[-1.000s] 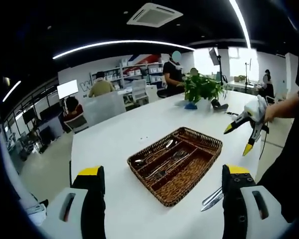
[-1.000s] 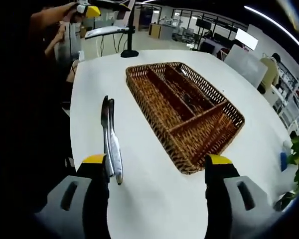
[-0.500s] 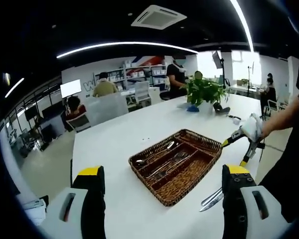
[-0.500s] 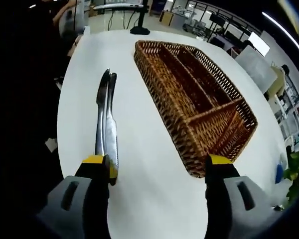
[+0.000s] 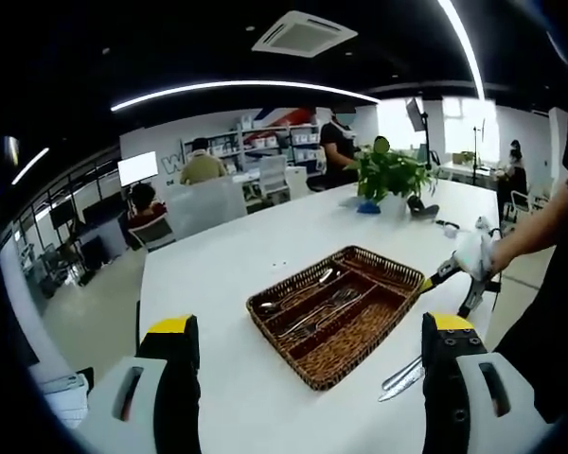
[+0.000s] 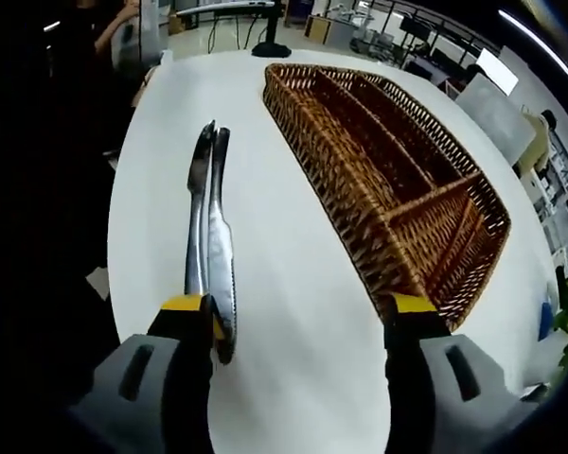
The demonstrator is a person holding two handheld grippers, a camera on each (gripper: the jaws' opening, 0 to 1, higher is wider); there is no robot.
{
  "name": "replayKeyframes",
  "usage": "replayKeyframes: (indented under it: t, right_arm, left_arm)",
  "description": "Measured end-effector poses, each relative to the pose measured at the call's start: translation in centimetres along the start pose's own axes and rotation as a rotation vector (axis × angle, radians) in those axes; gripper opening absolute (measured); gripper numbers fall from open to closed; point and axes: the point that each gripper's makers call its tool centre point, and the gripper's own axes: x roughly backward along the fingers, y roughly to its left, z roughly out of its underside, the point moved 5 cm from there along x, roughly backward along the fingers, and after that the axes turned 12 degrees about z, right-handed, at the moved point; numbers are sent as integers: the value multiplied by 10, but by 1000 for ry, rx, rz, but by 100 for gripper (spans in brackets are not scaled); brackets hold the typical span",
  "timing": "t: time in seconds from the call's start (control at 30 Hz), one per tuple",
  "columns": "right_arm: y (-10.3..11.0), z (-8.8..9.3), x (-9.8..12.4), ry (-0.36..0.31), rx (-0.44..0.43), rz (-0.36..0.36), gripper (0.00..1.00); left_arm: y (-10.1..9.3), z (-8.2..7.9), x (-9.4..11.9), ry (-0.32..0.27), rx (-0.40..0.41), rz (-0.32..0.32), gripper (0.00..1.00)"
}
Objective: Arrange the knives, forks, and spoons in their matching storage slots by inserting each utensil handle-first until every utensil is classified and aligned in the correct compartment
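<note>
Two knives (image 6: 211, 227) lie on the table (image 6: 293, 312) beside the wicker tray (image 6: 398, 189).

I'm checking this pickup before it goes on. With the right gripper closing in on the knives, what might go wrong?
1. The two silver table knives lie touching side by side, so the open right gripper may lift both or drop one.
2. They lie near the white table's edge, so a nudge could push them off.
</note>
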Motion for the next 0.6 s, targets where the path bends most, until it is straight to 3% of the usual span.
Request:
replayKeyframes:
  t: [0.33,0.47,0.6]
  right_arm:
    - [7,-3,0,-4,17,-33,70]
    - [6,-2,0,17,0,-26,47]
    - [10,-2,0,24,-31,-65,46]
  left_arm:
    - [1,0,2,-11,8,-7,99]
    - [2,0,1,-11,6,-4,99]
    - [3,-3,0,-15,-1,0,99]
